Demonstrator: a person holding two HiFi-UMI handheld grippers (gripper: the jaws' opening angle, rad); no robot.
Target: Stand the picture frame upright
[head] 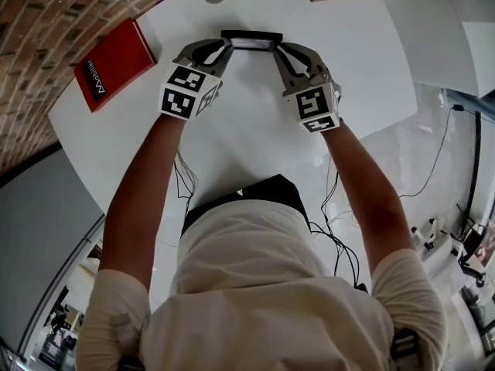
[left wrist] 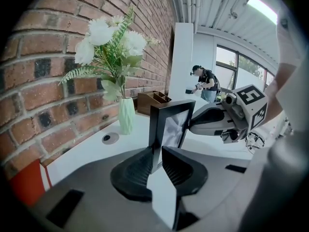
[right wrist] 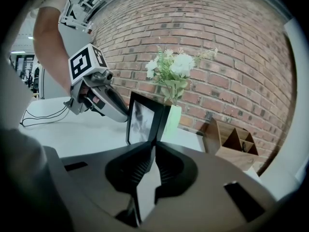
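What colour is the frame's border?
Black; the picture frame shows best in the left gripper view.

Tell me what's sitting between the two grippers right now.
The picture frame: the left gripper grips one side edge, the right gripper the other. The head view shows it best.

White table (head: 255, 141) bears a red book (head: 114, 62), vase (left wrist: 126, 115) and wooden organiser (right wrist: 231, 144).

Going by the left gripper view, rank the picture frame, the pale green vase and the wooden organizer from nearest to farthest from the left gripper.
1. The picture frame: straight ahead, its edge clamped between the jaws of the left gripper.
2. The pale green vase: left of the frame, beside the brick wall.
3. The wooden organizer: behind the vase, farther along the wall.
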